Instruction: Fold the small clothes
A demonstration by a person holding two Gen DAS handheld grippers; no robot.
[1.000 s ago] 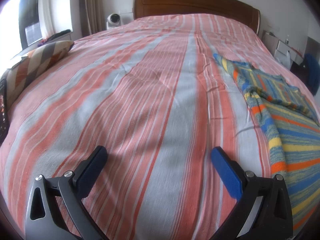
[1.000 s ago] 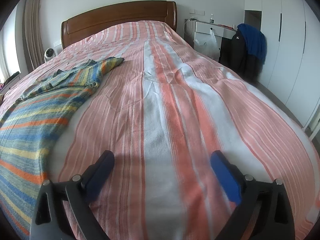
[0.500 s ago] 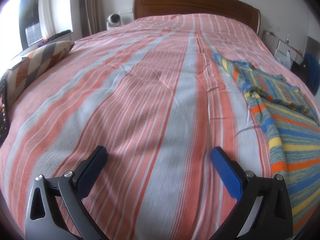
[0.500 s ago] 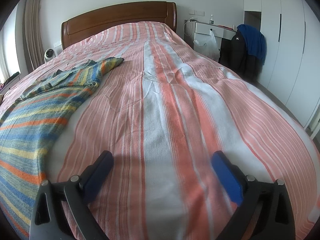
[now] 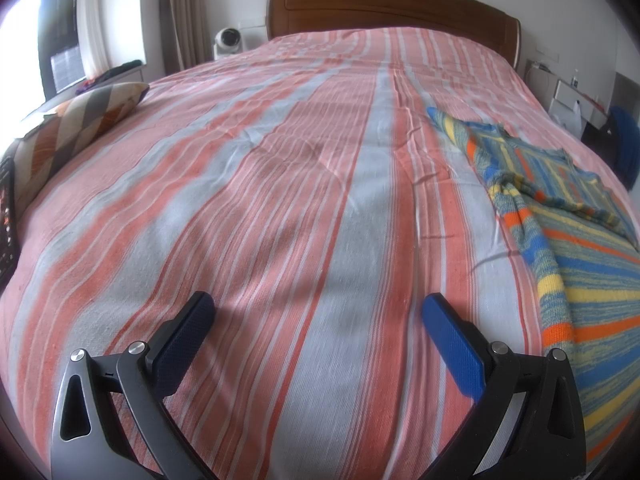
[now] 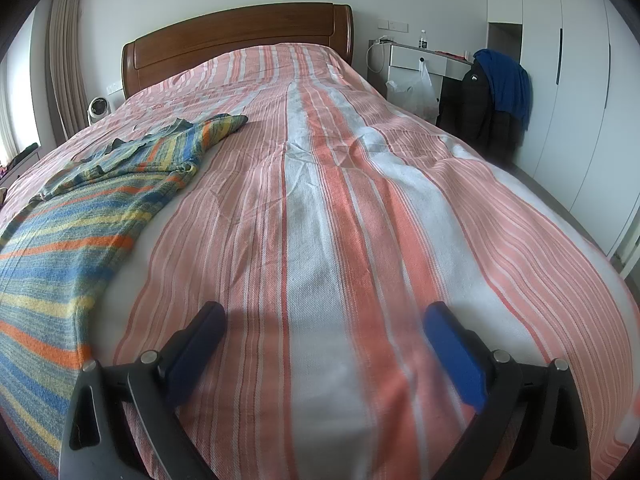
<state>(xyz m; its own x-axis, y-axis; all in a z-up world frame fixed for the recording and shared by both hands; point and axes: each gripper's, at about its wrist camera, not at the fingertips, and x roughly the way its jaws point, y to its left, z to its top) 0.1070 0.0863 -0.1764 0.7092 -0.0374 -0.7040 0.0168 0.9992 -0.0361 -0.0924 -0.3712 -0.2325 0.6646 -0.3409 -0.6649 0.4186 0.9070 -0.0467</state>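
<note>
A knitted sweater with blue, yellow and orange stripes (image 5: 568,236) lies spread on the bed at the right of the left wrist view; it also shows at the left of the right wrist view (image 6: 68,232), one sleeve reaching toward the headboard. My left gripper (image 5: 316,308) is open and empty, low over the bare bedspread to the left of the sweater. My right gripper (image 6: 324,316) is open and empty, over the bedspread to the right of the sweater. Neither touches the sweater.
The bed has a pink, orange and grey striped cover (image 5: 280,168) and a wooden headboard (image 6: 240,40). A patterned pillow (image 5: 80,120) lies at the left edge. A nightstand (image 6: 420,60), a chair with jackets (image 6: 496,92) and white wardrobes (image 6: 580,100) stand right of the bed.
The right wrist view has shifted slightly, and the gripper sits a little lower and closer to the bed. The left gripper and the sweater have not moved.
</note>
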